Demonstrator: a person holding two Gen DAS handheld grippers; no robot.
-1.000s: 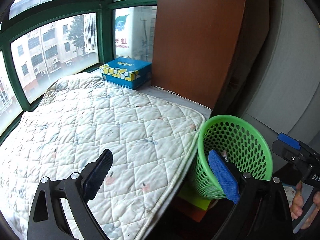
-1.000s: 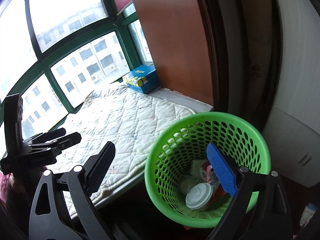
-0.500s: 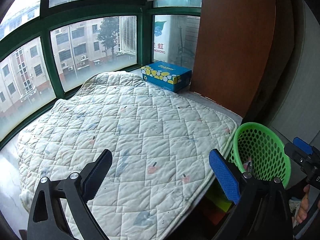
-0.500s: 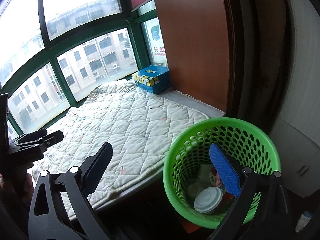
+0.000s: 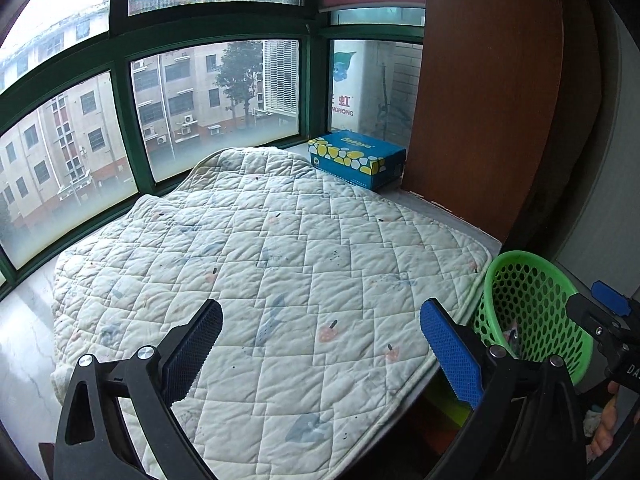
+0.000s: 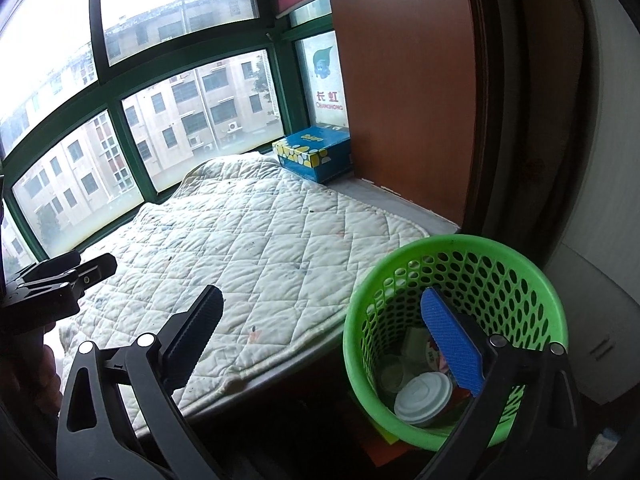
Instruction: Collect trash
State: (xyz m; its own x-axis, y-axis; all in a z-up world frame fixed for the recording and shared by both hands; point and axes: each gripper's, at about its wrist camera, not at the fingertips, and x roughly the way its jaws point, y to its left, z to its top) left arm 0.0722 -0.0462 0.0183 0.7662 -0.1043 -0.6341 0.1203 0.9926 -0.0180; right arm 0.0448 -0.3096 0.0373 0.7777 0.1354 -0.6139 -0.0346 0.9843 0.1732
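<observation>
At the far left of my right wrist view, my left gripper (image 6: 94, 266) poked in as a black shape over the edge of the quilted pad (image 6: 248, 256), with part of my hand (image 6: 28, 364) dark below it. In its own view that left gripper (image 5: 320, 344) stood released, its jaws spread wide over the pad (image 5: 256, 272) with nothing between them, one finger pad (image 5: 192, 348) black at lower left and the other bright blue at lower right. The pad filled the middle of both frames, lying on the pale sill (image 5: 24, 344) under the green-framed window (image 5: 120, 128). Past it, toward the upper middle, a blue tissue box (image 5: 356, 158) with yellow and white spots sat at the pad's far corner, beside the brown wooden panel (image 5: 488, 92). My right gripper (image 6: 320, 340) was released too; its jaws had just been opening and held nothing, the blue finger pad (image 6: 452, 348) showing in front of the basket's mouth. The green perforated wastebasket (image 6: 532, 276) stood at lower right, just off the pad's near corner and below the sill. Inside it lay a white disposable cup lid (image 6: 422, 396), clear plastic and some printed wrappers. In the left wrist view the same basket (image 5: 536, 308) showed at the right edge, with my right gripper (image 5: 608, 312) in front of its rim and my fingers (image 5: 604, 424) below.
</observation>
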